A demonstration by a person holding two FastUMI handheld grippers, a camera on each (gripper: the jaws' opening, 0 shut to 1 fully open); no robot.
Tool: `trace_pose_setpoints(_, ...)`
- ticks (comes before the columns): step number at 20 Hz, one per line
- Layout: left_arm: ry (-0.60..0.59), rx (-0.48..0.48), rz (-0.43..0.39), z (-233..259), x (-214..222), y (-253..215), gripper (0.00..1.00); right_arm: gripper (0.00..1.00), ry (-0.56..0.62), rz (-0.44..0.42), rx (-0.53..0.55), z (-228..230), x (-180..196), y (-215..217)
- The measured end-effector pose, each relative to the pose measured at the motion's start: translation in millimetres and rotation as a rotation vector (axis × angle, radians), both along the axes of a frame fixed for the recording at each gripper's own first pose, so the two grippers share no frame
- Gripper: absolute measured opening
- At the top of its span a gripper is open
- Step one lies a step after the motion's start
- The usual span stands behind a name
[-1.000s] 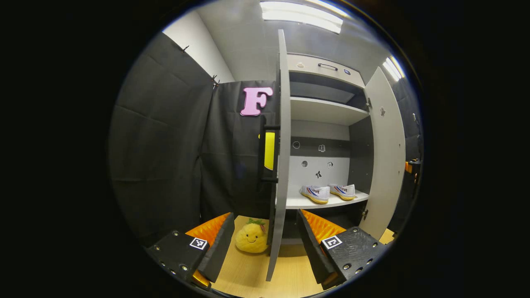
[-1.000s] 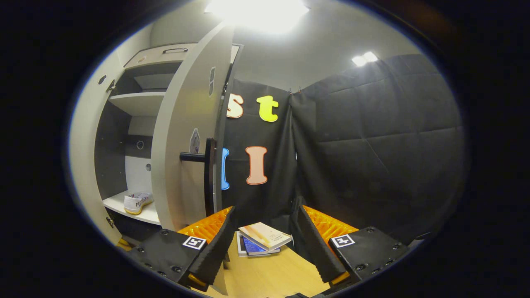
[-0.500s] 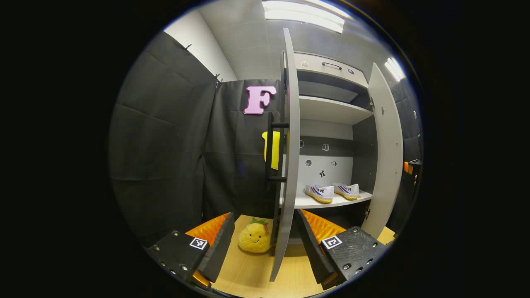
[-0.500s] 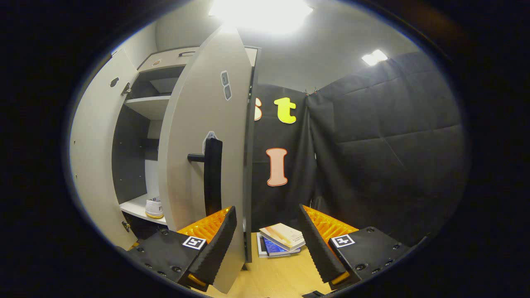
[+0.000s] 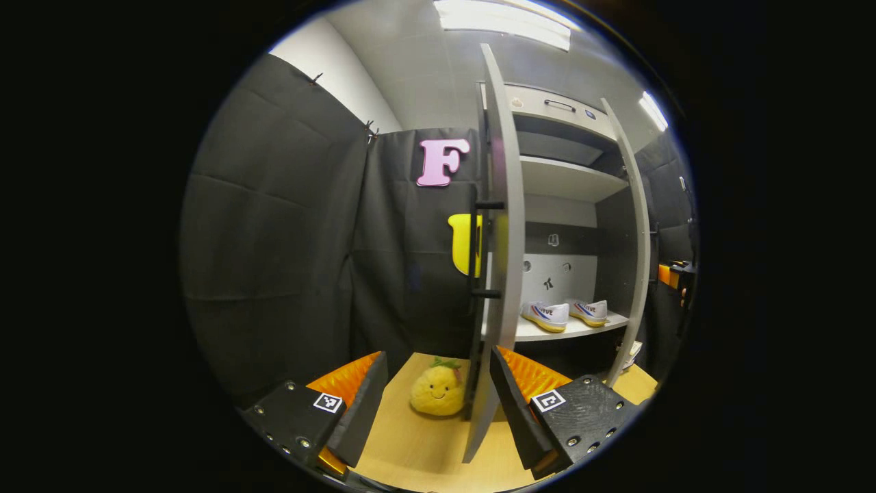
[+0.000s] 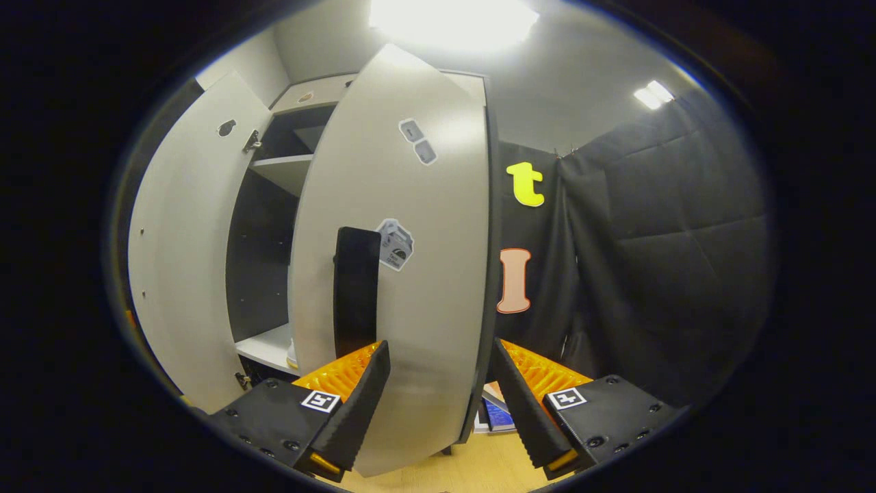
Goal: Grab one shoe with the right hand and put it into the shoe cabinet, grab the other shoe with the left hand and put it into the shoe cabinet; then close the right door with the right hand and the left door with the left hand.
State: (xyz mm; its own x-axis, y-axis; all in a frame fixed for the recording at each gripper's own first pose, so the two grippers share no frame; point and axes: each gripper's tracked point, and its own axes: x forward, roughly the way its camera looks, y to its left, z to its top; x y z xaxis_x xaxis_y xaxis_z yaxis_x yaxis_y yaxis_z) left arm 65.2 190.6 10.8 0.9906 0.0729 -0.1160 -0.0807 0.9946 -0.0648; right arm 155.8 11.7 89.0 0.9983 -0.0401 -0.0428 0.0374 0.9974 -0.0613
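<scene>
Pale grey board is taking up the middle of the right gripper view: the cabinet's right door [image 6: 404, 274] is standing partly swung, its outer face turned to the camera, with a black handle [image 6: 356, 291] running upright at centre left and small stickers above and beside it. The right gripper [image 6: 441, 397] is sitting at the bottom of the frame with its jaws wide apart, holding nothing; the door's lower edge is lying between the two fingers, though I cannot tell whether either finger is touching it. At lower left, behind the door, a sliver of a shoe [image 6: 292, 354] is showing on the white shelf [image 6: 263, 346]. Books [image 6: 496, 411] are lying on the wooden floor at lower centre.

In the left gripper view the left door [image 5: 503, 260] is standing almost edge-on at centre, its black bar handle [image 5: 477, 250] on the left side. The left gripper [image 5: 438, 404] is also spread wide and empty at the bottom. Both white shoes [image 5: 564, 315] are resting side by side on the shelf at centre right, inside the cabinet. A yellow plush toy [image 5: 438, 390] is sitting on the floor just left of the door's foot.
</scene>
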Motion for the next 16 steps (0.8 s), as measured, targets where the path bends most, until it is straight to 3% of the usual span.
trace_pose_setpoints(6,0.005,-0.008,0.031,5,8,16,0.81,0.94,-0.007,0.008,0.016,0,13,6)
trace_pose_setpoints(11,-0.025,-0.061,0.073,27,40,39,0.81,0.98,-0.028,-0.004,0.008,-1,-4,-12)
trace_pose_setpoints(16,-0.068,-0.02,0.097,52,73,56,0.81,0.98,-0.028,-0.049,-0.025,-7,-22,-43)
